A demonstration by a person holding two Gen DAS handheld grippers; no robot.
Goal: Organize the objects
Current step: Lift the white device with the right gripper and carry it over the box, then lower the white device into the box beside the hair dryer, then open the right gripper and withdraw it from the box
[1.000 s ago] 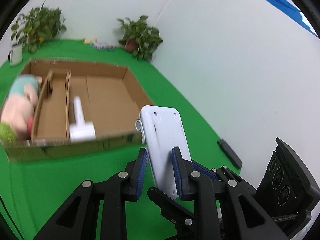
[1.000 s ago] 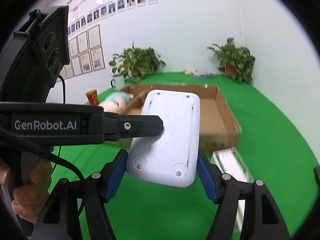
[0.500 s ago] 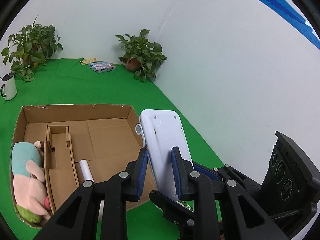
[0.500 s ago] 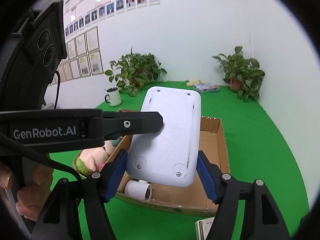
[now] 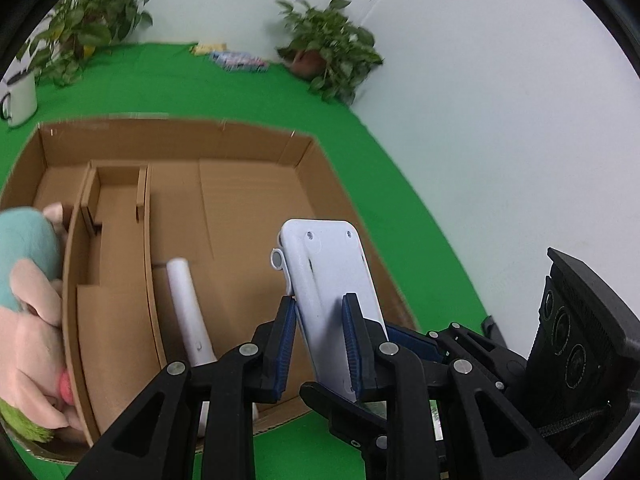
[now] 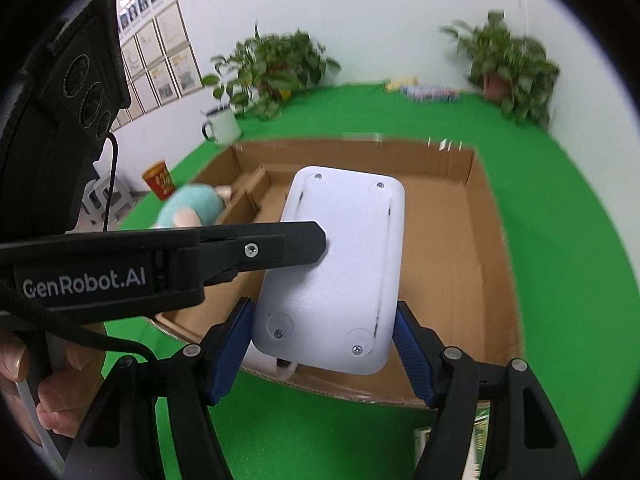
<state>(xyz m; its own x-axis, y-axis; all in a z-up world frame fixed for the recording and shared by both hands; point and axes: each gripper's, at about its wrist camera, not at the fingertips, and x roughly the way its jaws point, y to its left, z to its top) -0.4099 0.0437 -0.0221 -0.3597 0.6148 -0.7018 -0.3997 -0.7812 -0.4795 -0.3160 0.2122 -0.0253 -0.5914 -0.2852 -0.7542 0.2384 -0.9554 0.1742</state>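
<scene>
A white flat plastic device (image 5: 332,292) (image 6: 340,264), screws showing on its back, is held by both grippers at once. My left gripper (image 5: 320,344) is shut on its thin sides; one of its black fingers (image 6: 260,248) lies across the device in the right wrist view. My right gripper (image 6: 324,344) is shut across the device's width at its near end. The device hangs tilted above the near right part of an open cardboard box (image 5: 240,148) (image 6: 492,240) on green cloth. The device hides part of the box floor.
Cardboard dividers split the box's left side. A plush toy (image 5: 28,300) (image 6: 192,204) fills the left compartment; a white handled tool (image 5: 188,308) lies mid-box. A mug (image 5: 20,96), potted plants (image 5: 328,48), a red cup (image 6: 160,180) and the white wall surround it.
Both grippers carried the device forward from short of the box to above its near right part. The box looms larger and lower in both views. Both grips stayed the same.
</scene>
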